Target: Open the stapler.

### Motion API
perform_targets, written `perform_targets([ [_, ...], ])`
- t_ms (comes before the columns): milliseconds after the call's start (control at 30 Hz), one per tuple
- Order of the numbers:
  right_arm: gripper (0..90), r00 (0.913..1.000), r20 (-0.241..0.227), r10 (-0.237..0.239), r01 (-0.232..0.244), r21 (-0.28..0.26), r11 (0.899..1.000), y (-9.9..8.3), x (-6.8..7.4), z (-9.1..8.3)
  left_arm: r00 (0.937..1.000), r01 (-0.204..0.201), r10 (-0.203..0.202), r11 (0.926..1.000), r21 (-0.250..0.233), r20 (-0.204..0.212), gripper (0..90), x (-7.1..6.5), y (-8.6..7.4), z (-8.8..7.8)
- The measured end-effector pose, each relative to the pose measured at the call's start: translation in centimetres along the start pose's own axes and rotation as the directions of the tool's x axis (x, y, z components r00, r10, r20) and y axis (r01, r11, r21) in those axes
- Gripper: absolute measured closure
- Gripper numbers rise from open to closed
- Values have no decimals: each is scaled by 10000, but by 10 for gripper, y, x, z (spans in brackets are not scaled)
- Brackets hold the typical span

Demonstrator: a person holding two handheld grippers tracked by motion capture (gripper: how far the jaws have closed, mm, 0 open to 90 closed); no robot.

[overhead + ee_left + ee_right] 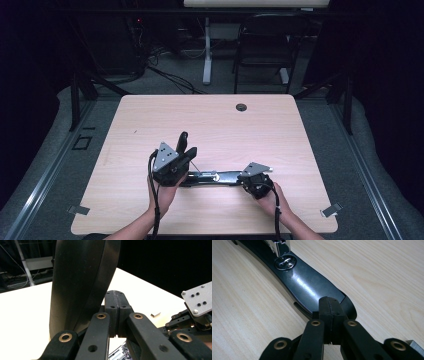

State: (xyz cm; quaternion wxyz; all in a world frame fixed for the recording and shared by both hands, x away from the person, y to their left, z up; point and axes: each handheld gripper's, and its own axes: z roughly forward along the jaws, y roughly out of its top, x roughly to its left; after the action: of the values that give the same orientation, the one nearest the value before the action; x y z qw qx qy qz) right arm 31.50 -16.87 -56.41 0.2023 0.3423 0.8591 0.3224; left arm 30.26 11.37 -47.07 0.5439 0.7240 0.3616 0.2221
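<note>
Jaws of both grippers were closed: my right gripper [329,308] pressed the stapler [307,287] base onto the tabletop [210,120], so my left gripper [186,149] could lift its top.

A light wooden table [210,120] carries a black stapler [220,177], opened out, near its front edge. A small round grommet [241,107] sits in the top near the far edge. Metal clips [79,210] hold the front corners.

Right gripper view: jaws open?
No, the right gripper's two black jaws are pressed together with no gap, their tips at the stapler base's end.
</note>
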Motion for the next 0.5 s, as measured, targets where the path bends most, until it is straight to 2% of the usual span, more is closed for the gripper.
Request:
perform_targets([
  [300, 900, 10000, 12, 0, 0, 2, 10000, 0, 0, 0, 10000, 28, -28, 10000, -21, -75, 900, 1, -1, -3],
  [367, 900, 10000, 20, -36, 36, 37, 10000, 0, 0, 0, 9999, 141, -141, 9999, -7, -22, 900, 1, -1, -5],
  [500, 900, 10000, 31, -35, 35, 36, 10000, 0, 0, 0, 9999, 107, -107, 9999, -15, 17, 900, 1, -1, -7],
])
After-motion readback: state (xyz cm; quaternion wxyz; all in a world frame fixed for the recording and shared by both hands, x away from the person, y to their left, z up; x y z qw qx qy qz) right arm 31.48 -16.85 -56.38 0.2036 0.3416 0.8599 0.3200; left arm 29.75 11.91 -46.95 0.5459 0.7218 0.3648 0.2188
